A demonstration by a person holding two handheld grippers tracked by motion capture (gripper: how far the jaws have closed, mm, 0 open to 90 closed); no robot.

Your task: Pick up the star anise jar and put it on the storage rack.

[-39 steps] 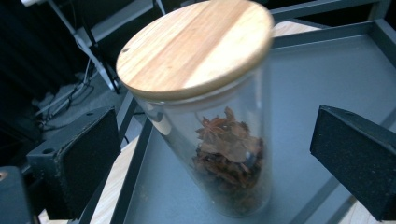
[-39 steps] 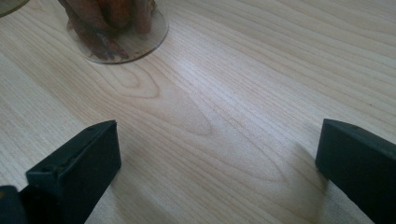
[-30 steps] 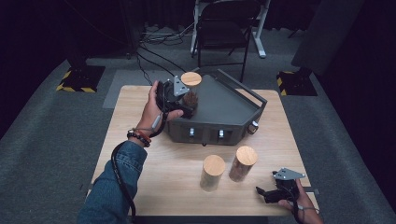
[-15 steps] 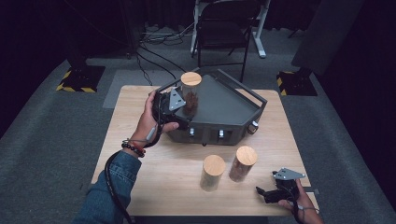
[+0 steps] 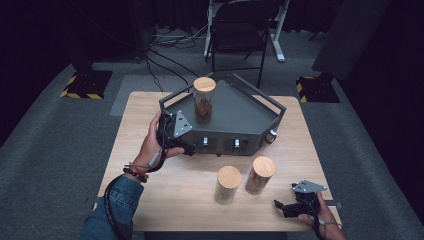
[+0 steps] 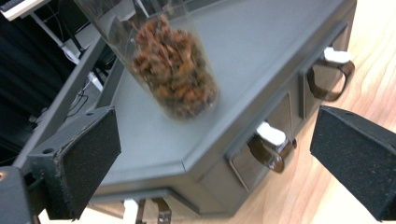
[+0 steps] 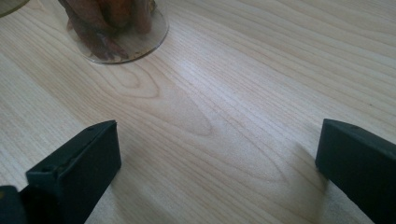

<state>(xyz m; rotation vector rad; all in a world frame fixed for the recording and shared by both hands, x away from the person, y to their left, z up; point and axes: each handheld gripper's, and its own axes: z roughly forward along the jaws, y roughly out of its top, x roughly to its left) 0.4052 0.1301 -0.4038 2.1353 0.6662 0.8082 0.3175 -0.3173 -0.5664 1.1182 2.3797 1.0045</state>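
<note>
A dark grey low cabinet (image 5: 240, 112) with small front drawers stands at the back of the wooden table (image 5: 175, 200). On its flat top a clear jar (image 5: 204, 100) with a wooden lid holds brown pieces. My left gripper (image 5: 182, 135) is open at the cabinet's front left corner, a short way from that jar. In the left gripper view the jar (image 6: 175, 70) stands upright beyond my open left gripper (image 6: 215, 158), untouched, above two drawer handles (image 6: 271, 144). My right gripper (image 5: 281, 207) rests open near the table's front right edge.
Two more wooden-lidded jars (image 5: 228, 185) (image 5: 260, 175) stand side by side on the table in front of the cabinet. In the right gripper view a jar base (image 7: 119, 28) lies ahead of my right gripper (image 7: 219, 163). A folding chair (image 5: 240, 30) stands behind the table.
My left gripper has drawn back from the jar on the cabinet top toward the cabinet's front left corner. The jar stays in place. The right gripper has not moved.
</note>
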